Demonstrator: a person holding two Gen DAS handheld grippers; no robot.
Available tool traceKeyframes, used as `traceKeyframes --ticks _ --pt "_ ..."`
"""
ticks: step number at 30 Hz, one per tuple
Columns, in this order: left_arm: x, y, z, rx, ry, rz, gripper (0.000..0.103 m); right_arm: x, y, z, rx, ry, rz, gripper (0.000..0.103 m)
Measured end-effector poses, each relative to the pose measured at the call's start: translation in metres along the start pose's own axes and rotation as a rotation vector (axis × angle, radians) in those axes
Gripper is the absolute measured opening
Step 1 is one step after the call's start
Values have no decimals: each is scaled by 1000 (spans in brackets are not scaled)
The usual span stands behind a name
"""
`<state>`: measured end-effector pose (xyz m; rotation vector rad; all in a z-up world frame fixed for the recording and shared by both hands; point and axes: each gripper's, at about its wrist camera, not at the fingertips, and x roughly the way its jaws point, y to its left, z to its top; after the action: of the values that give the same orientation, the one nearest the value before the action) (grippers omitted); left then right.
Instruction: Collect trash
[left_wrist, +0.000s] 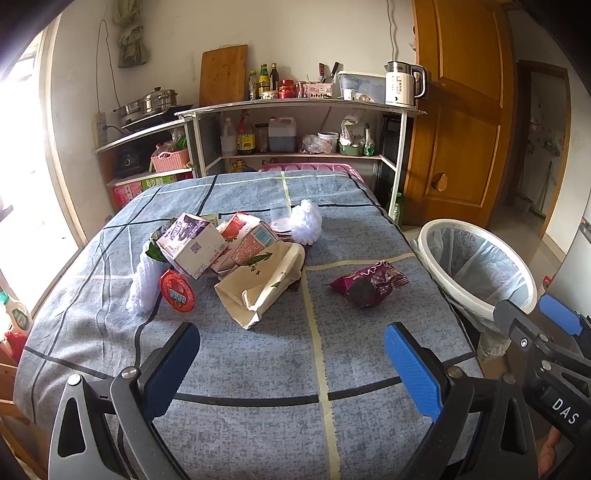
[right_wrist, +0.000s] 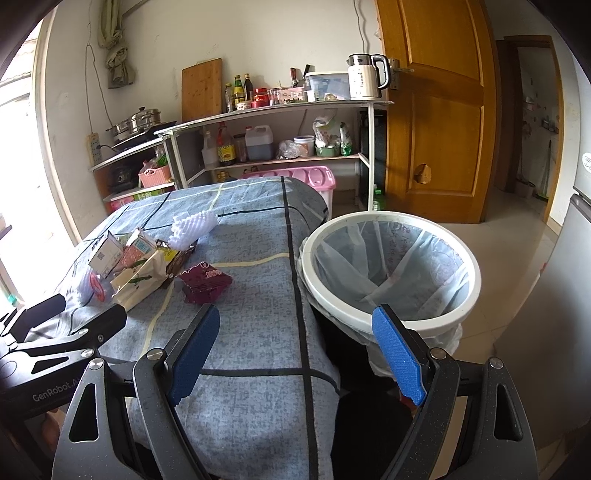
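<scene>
Purple snack wrapper (left_wrist: 369, 286) is seen centre-right on the table (left_wrist: 258, 369), ahead of the wide-open, empty left gripper (left_wrist: 291, 369); the right gripper (right_wrist: 291, 354), equally open and empty, is nearer the bin (right_wrist: 391, 273).
</scene>
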<state>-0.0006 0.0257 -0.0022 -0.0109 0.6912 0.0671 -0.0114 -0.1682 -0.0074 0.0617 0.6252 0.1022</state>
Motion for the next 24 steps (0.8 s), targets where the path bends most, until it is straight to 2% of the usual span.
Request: traceKeyframes --ticks 4,9,13,17,24 --pt "7 16 2 -22 6 0 102 14 9 5 -21 7 30 85" --pt "23 57 4 -103 38 -14 101 38 21 15 -25 31 106 85" --pt "35 90 6 -158 52 11 101 60 38 19 -74 62 145 85" --pt "47 115 7 -195 65 -9 102 79 52 21 -113 102 194 85" --pt "63 136 11 -214 92 -34 101 105 63 27 -141 143 211 85"
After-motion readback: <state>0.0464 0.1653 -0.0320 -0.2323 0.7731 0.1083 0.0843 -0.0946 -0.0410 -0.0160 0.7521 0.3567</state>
